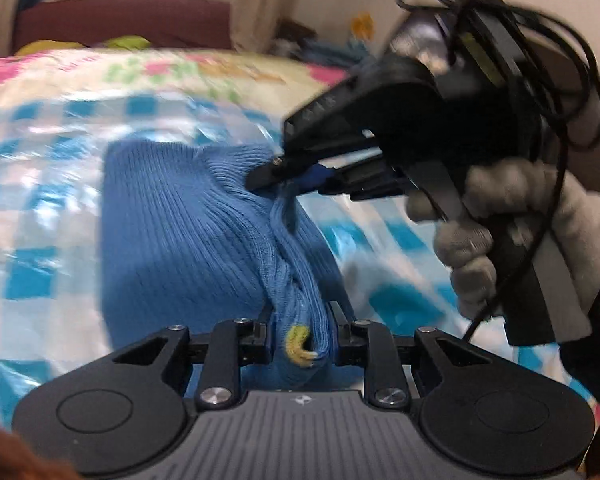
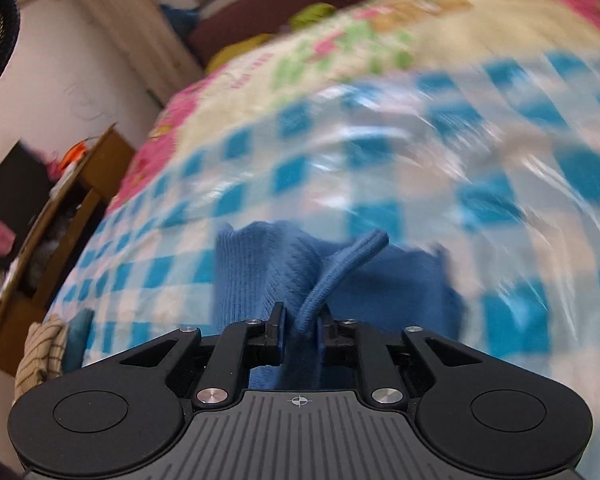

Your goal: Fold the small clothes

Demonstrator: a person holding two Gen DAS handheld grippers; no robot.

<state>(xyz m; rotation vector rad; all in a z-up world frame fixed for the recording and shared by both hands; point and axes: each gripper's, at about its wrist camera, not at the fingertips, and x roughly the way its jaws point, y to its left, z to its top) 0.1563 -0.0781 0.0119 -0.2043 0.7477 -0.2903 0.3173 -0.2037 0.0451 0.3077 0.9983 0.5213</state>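
Observation:
A small blue ribbed knit garment (image 1: pixel 180 232) lies on a blue-and-white checked plastic sheet (image 1: pixel 28 200) over a bed. My left gripper (image 1: pixel 300 320) is shut on a bunched edge of it, close to a yellow patch (image 1: pixel 298 340). My right gripper (image 1: pixel 268 178), held in a gloved hand (image 1: pixel 512 220), is shut on the garment's far edge. In the right wrist view my right gripper (image 2: pixel 302 320) pinches a blue rolled hem (image 2: pixel 340 268), and the rest of the garment (image 2: pixel 260 268) hangs ahead of it. Both views are motion-blurred.
A floral bedspread (image 1: pixel 160 68) lies beyond the checked sheet (image 2: pixel 380 160). A cardboard box (image 2: pixel 60 220) with clutter stands beside the bed on the left. A striped cloth (image 2: pixel 40 352) lies near the bed edge. Black cables (image 1: pixel 540 40) loop over the right gripper.

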